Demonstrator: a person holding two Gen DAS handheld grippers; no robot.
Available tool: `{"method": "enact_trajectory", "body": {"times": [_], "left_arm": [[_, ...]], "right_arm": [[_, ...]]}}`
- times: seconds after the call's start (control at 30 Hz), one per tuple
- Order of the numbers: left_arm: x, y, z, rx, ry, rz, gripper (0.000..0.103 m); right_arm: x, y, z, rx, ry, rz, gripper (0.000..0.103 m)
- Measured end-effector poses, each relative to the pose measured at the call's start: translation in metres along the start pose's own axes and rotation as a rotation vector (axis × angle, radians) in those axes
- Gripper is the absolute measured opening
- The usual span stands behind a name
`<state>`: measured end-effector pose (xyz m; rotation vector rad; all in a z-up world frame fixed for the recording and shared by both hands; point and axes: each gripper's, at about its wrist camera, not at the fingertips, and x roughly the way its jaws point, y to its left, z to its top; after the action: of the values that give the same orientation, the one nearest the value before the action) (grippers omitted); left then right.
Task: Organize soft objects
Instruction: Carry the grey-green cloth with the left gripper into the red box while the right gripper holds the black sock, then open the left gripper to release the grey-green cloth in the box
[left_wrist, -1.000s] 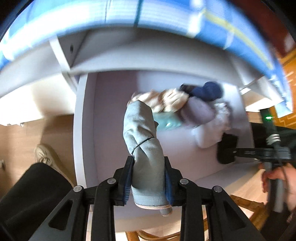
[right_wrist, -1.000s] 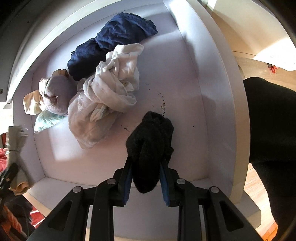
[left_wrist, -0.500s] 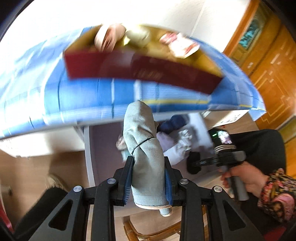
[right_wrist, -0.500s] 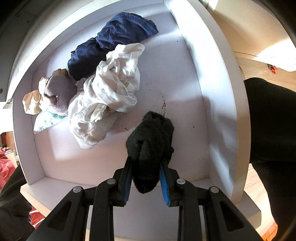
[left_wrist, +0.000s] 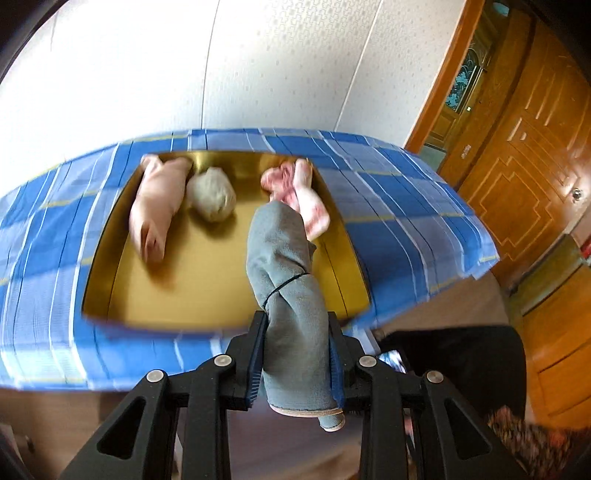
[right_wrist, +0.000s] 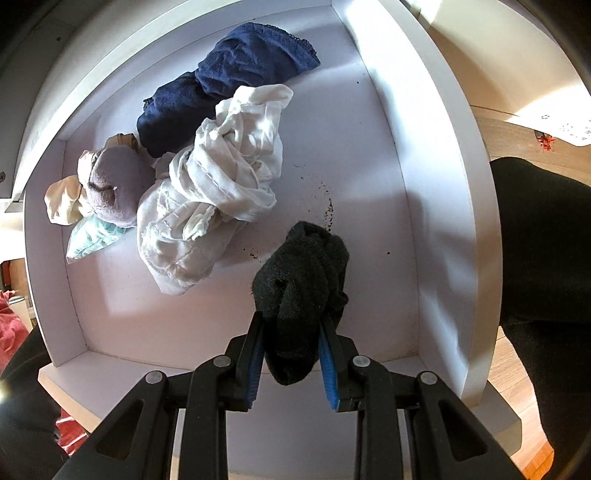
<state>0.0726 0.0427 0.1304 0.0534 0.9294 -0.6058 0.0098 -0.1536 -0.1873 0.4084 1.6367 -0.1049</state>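
My left gripper (left_wrist: 295, 354) is shut on a rolled grey-blue sock (left_wrist: 288, 280) bound with a thin black band, held above the near edge of a gold tray (left_wrist: 177, 295). In the tray lie a pale pink roll (left_wrist: 155, 206), a beige bundle (left_wrist: 212, 194) and a pink patterned roll (left_wrist: 299, 188). My right gripper (right_wrist: 291, 354) is shut on a black sock bundle (right_wrist: 303, 273) over a white drawer (right_wrist: 436, 206), pointing steeply down. The drawer holds a white garment (right_wrist: 214, 195), a navy lace garment (right_wrist: 229, 81) and a mauve bundle (right_wrist: 110, 188).
The tray sits on a table under a blue checked cloth (left_wrist: 399, 221), against a white wall. A wooden door (left_wrist: 524, 140) stands to the right. A pale green piece (right_wrist: 92, 240) and a cream piece (right_wrist: 61, 199) lie at the drawer's left. A person's dark clothing (right_wrist: 543, 251) is beside the drawer.
My left gripper rose with the grey-blue sock from the drawer to above the table, bringing the gold tray into view. The right gripper kept still with the black bundle.
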Motion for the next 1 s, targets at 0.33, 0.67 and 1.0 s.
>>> {"method": "enact_trajectory", "body": {"times": [0.33, 0.67, 1.0], "left_arm": [[0.078, 0.014, 0.074, 0.002, 0.042, 0.085, 0.030], [0.148, 0.037, 0.117, -0.005, 0.084, 0.172, 0.030], [0.158, 0.043, 0.130, -0.026, 0.033, 0.186, 0.051]], "right_arm": [[0.000, -0.004, 0.003, 0.008, 0.005, 0.014, 0.027], [0.001, -0.014, 0.002, 0.038, 0.028, 0.069, 0.027], [0.002, -0.013, 0.001, 0.041, 0.030, 0.068, 0.027]]}}
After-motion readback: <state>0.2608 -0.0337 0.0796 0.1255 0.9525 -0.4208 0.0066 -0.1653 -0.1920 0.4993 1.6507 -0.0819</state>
